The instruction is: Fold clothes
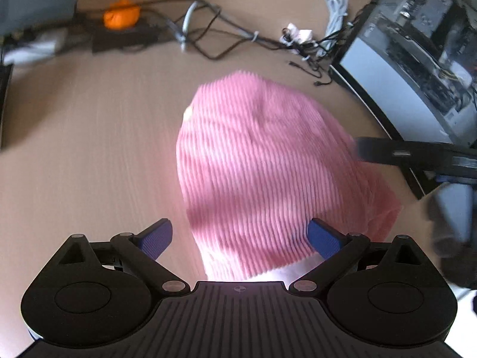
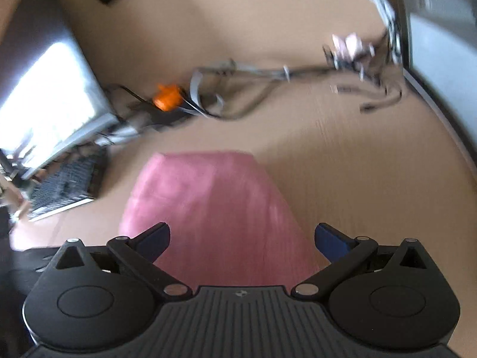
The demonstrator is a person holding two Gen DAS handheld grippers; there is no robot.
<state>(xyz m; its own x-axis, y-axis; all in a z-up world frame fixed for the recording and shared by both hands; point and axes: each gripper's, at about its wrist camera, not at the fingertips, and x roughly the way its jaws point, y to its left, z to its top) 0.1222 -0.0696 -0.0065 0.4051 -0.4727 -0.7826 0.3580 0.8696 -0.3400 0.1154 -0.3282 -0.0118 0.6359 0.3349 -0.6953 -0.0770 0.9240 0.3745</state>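
Both claws stand wide and hold nothing: the left claw (image 1: pixel 240 240) and the right claw (image 2: pixel 242 240) each hang over the near end of the pink ribbed garment (image 1: pixel 262 161), blue pads either side of the cloth. It lies as a compact, seemingly folded bundle on the wooden tabletop (image 1: pixel 98 149), probably kept mid-surface to clear the tangled cables (image 1: pixel 208 32) and keyboard (image 2: pixel 64 183). Blur hides any contact.
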